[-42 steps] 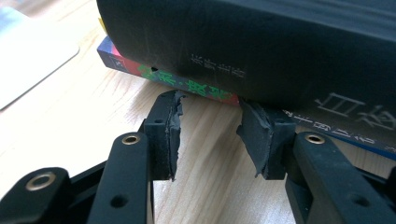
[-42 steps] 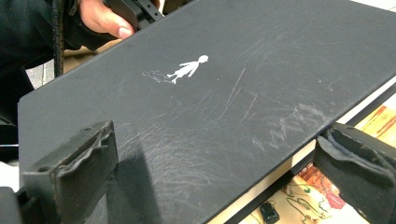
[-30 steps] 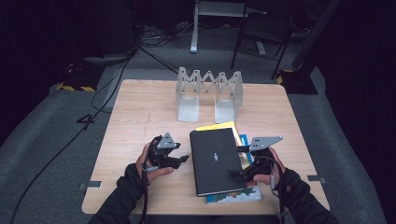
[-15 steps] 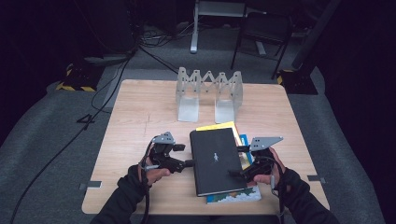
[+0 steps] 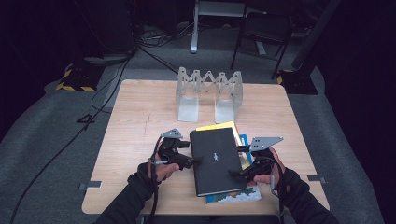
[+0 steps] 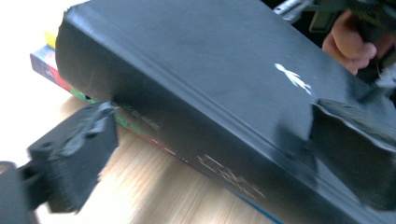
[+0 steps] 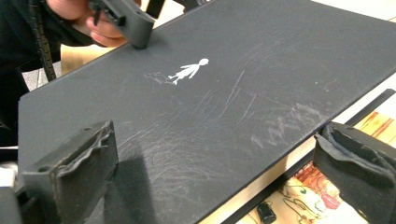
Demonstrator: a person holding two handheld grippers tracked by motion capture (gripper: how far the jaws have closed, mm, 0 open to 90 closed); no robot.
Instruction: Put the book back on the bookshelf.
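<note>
High view shows the black book (image 5: pixel 215 161) lying on top of a stack of colourful books (image 5: pixel 236 195) near the bench (image 5: pixel 140 107) edge closest to the person, in front of the grey folding rack (image 5: pixel 209 93). Left tongs (image 5: pixel 190 161) sit at the black book's spine side; their jaws have just been opening and now stand wide, straddling the spine without pressing it. Right tongs (image 5: pixel 236 172) stand wide at the black book's opposite edge, one jaw over the cover, one beside the page edge.
</note>
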